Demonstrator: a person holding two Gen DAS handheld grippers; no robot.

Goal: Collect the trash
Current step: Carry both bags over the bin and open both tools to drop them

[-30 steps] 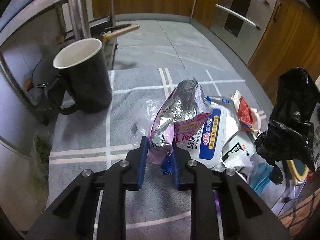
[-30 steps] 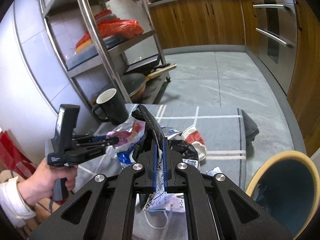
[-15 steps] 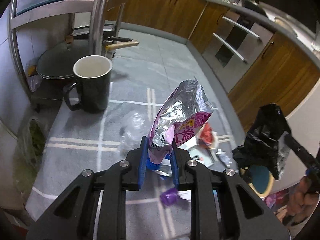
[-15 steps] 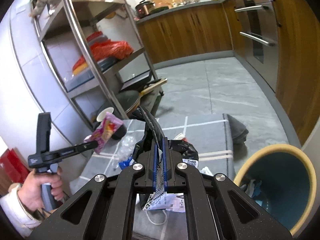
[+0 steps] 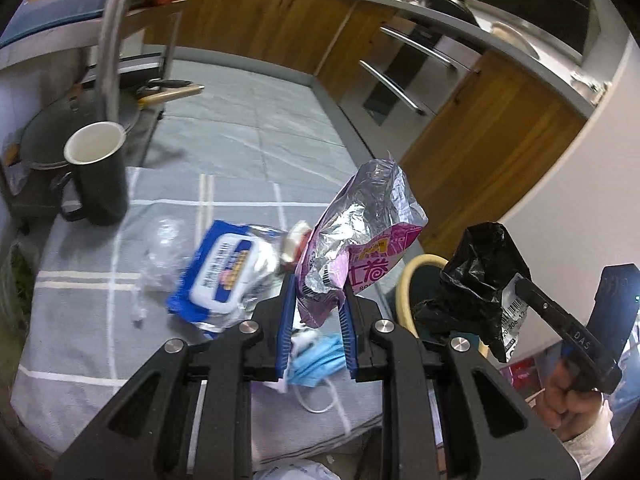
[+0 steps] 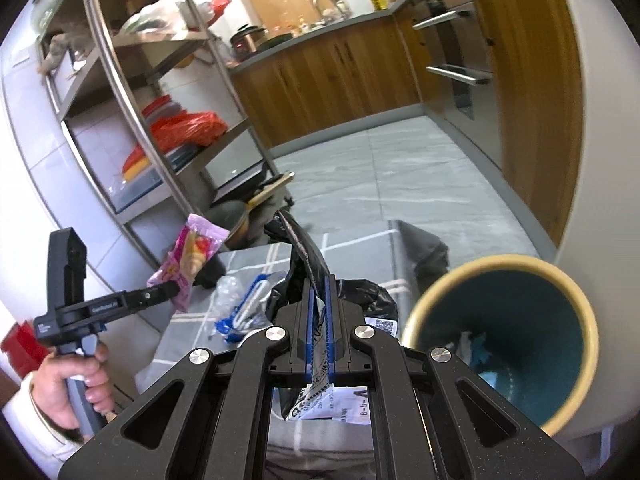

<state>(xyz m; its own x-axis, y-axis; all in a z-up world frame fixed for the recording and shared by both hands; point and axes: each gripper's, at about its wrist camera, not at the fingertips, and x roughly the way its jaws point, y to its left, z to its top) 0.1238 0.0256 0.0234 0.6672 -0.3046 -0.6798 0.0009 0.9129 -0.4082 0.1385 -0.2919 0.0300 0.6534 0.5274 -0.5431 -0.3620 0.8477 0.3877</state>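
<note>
Roughly, biggest first:
Rug: grey mat [image 5: 80, 320] w/ white lines on the tiled floor; most of the litter lies on it.
Shelf rack: steel rack [image 6: 132, 92] at far left; red bag on a mid shelf; pan on its bottom tier.
Bin: teal bin w/ cream rim [image 6: 508, 336] at near right, just beside the rug's right edge; some scraps visible at its bottom.
Mug: dark mug, white inside [image 5: 98, 178], upright on the rug's far-left corner.
Left gripper: left gripper [image 5: 316, 312] pinching the lower end of a pink/foil snack bag [image 5: 360, 236]; bag held off the rug, standing up from the blue pads.
Right gripper: right gripper [image 6: 319, 336] pressed nearly together on a black plastic bag [image 6: 304, 256] w/ a printed white label; bag held in air, left of the bin's mouth.
Wipes pack: blue/white wipes pack [image 5: 224, 276] flat on the rug, left of the snack bag.
Clear wrap: crumpled clear plastic [image 5: 160, 252] just left of the wipes.
Mask: light-blue face mask [image 5: 316, 364] on the rug's near edge, below the left gripper's pads.
</note>
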